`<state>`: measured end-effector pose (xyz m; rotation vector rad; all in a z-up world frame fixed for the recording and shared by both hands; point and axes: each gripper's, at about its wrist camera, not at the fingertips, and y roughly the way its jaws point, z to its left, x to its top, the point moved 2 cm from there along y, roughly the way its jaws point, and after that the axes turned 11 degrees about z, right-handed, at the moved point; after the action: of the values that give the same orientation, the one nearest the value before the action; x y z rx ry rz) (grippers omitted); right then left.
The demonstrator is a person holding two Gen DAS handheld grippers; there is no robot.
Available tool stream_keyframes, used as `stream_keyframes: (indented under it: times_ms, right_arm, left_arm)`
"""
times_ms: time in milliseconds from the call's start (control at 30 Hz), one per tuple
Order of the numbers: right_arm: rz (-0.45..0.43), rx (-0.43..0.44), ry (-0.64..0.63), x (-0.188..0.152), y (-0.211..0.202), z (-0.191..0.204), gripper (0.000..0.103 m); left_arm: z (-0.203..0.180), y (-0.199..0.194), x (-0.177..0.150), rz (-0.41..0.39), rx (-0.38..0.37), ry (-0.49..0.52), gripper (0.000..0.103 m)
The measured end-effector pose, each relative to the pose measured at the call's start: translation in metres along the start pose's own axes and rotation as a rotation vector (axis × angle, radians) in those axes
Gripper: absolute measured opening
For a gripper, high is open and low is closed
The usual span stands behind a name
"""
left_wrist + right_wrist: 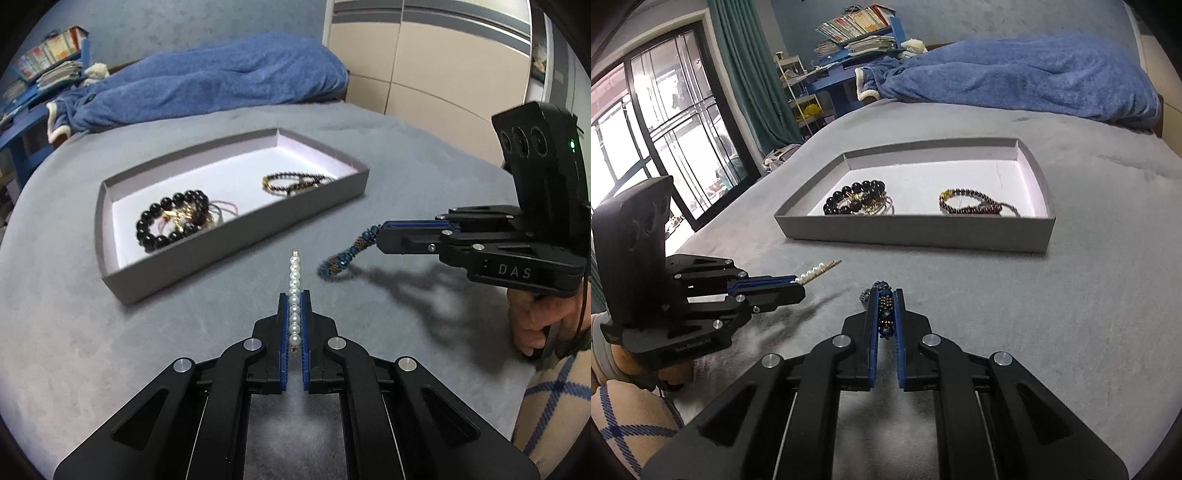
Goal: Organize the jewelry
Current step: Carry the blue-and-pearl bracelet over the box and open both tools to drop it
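The left wrist view looks across the grey bedspread (147, 350) toward a beige wardrobe (443, 66) at the far right, which the other camera does not take in. The right wrist view instead shows a barred window (657, 122) and a green curtain (746, 74) at the far left. Both cameras see the shallow grey tray (236, 240) on the bedspread, the blue blanket (229, 74) heaped beyond it, and a cluttered blue shelf (857, 33) at the far end of the room.

In the tray's white floor lie a black bead bracelet (170, 218) on the left, tangled with some thin gold and pink pieces, and a dark slim-beaded bracelet (295, 182) on the right, the two well apart.

The left gripper (294, 295) is closed on a pearl hair clip (294, 273). The row of pearls runs lengthwise between the two blue pads, and its far end with a small gold tip sticks out past the fingertips toward the near wall of the tray. From the right wrist view the same clip juts out of the left gripper's tip, clear of the bedspread.

The right gripper (886, 295) is clamped on a blue and gold beaded bracelet (884, 314). Its beads sit between the pads along most of their length, with a little showing beyond the tips. The left wrist view shows more of it: the bracelet hangs curving down from the right gripper's tip, and whether its low end touches the bedspread cannot be told. A hand (535, 325) grips the handle below that gripper, beside a checked sleeve (550, 398).
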<state>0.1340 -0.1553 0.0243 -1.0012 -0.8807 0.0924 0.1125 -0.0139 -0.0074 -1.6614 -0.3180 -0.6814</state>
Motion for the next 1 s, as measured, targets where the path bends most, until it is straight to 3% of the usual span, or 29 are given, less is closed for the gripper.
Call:
stream_keyframes:
  times_ms: [500, 733, 1000]
  right_arm:
    - [-0.088, -0.024, -0.03, 0.054, -0.031, -0.01, 0.007]
    - [-0.092, -0.042, -0.046, 0.093, -0.022, -0.011, 0.007]
    - [-0.003, -0.072, -0.044, 0.106, 0.026, -0.016, 0.007]
  left_arm:
    - [0.031, -0.033, 0.054, -0.124, 0.04, -0.091, 0.006]
    - [0.053, -0.012, 0.082, -0.083, 0.09, -0.15, 0.006]
    - [0.07, 0.023, 0.086, -0.014, 0.106, -0.203, 0.006]
